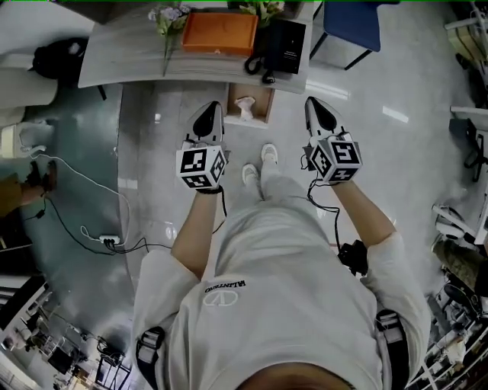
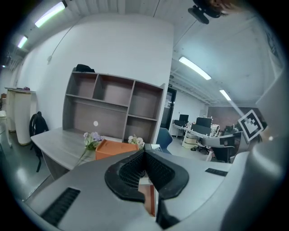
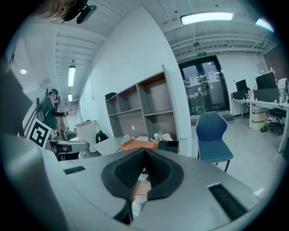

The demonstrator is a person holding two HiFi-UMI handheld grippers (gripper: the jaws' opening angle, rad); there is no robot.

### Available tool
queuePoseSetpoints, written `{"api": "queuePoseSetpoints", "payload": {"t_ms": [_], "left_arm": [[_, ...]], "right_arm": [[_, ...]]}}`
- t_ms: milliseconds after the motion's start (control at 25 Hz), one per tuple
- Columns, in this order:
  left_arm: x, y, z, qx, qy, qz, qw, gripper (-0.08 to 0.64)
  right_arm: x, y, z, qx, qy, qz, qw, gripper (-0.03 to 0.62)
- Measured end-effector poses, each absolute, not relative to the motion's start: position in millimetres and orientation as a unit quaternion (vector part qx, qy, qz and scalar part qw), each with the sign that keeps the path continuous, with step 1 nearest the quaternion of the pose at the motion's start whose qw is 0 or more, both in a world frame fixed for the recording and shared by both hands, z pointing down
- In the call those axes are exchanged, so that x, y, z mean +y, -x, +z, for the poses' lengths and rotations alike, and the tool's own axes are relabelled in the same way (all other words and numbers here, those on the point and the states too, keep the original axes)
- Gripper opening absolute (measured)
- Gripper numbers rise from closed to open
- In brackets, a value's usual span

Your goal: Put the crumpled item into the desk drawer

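A white crumpled item point(image 1: 245, 107) lies in the open wood-lined drawer point(image 1: 264, 107) that sticks out from under the grey desk point(image 1: 130, 57). My left gripper point(image 1: 213, 108) is held in the air left of the drawer, and my right gripper point(image 1: 313, 103) to its right. Both are well above the floor and apart from the drawer. The left gripper point(image 2: 144, 151) has its jaws shut with nothing between them. The right gripper point(image 3: 144, 151) is shut and empty too; below its pads the crumpled item point(image 3: 137, 202) shows in the drawer.
On the desk stand an orange box point(image 1: 219, 32), flowers point(image 1: 169, 17) and a black phone point(image 1: 280, 44). A grey shelf unit point(image 2: 115, 106) rises behind it. A blue chair point(image 1: 352, 23) stands to the right. Cables and a power strip point(image 1: 109, 241) lie on the floor at left.
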State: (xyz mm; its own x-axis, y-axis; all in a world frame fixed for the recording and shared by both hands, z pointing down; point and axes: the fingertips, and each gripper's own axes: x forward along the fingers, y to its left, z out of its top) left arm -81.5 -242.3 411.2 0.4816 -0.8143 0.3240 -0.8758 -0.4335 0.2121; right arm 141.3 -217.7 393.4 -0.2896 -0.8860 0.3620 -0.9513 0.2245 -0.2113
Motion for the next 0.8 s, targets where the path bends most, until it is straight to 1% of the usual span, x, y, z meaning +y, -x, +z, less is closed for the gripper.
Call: {"api": "queuePoseSetpoints", "payload": {"t_ms": [320, 600, 800], "left_arm": [[-231.2, 80.0, 326.4, -0.504, -0.854, 0.047, 0.125, 0.002], [-220.2, 93.7, 263.3, -0.513, -0.857, 0.037, 0.043, 0.002], [-211.3, 103.2, 235.4, -0.518, -0.855, 0.014, 0.029, 0.002]], "right_arm": [[-196.0, -164.3, 315.9, -0.781, -0.602, 0.158, 0.052, -0.002], [-180.8, -184.4, 259.3, -0.779, -0.614, 0.127, 0.017, -0.001], [-174.1, -193.4, 225.2, -0.773, -0.624, 0.109, -0.005, 0.000]]}}
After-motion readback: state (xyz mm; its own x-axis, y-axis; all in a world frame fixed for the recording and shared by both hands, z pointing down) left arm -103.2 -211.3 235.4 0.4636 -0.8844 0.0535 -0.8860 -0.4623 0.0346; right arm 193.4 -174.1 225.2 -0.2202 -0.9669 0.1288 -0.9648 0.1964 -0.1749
